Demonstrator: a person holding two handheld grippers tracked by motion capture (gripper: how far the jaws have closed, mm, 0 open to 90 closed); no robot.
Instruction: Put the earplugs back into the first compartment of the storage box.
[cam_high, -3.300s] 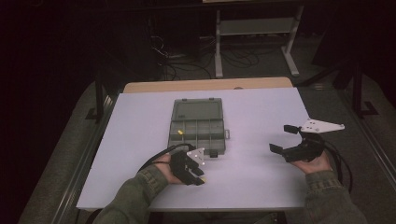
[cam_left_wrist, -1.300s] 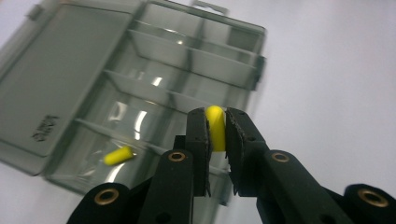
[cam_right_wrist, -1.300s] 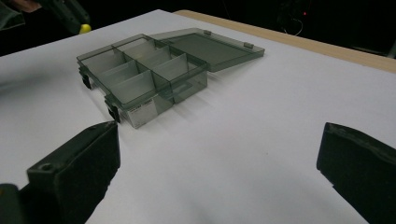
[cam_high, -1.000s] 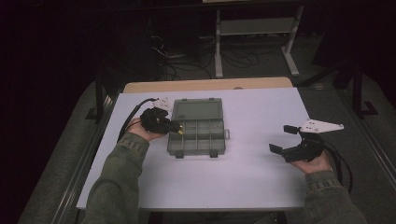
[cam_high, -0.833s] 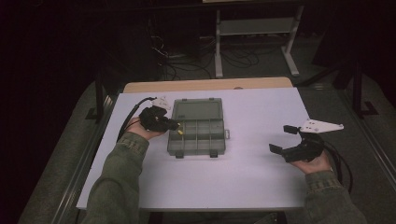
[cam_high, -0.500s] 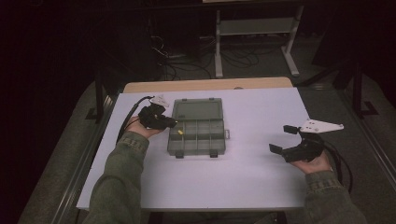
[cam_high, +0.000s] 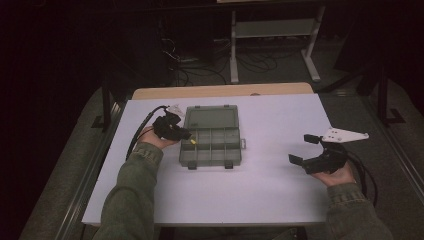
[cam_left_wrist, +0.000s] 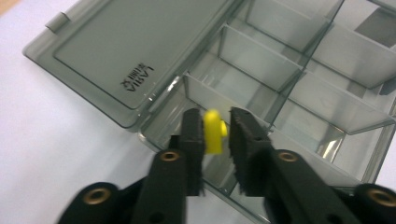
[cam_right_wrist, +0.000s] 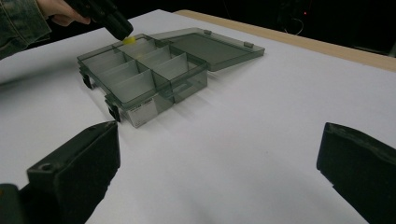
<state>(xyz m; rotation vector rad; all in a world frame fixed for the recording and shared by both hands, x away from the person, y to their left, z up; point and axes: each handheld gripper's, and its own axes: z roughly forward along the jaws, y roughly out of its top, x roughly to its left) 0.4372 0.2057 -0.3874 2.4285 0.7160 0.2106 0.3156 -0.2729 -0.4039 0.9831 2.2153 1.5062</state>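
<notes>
Since being carried from the table in front of the box (cam_high: 212, 135) to its left edge, hovering with the left tongs (cam_left_wrist: 215, 135) over the corner cell next to the lid hinge. Have just been opening there: slackened off the yellow peg (cam_left_wrist: 213, 132), with it between the pads yet, leaning on one and showing a sliver of daylight at the other. Cannot tell whether dropping already or hanging by that one pad. Directly below the tips lies an empty cell, so judged as the release into the box, nearly done. Needs only a wider spread, then a lift straight up, to keep from dragging the peg back out over the divider. Off to the far side, holding the right tongs (cam_high: 302, 148) wide open with nothing between, low over the bare table (cam_high: 270, 190), well clear of the box and unmoved through the last second.
</notes>
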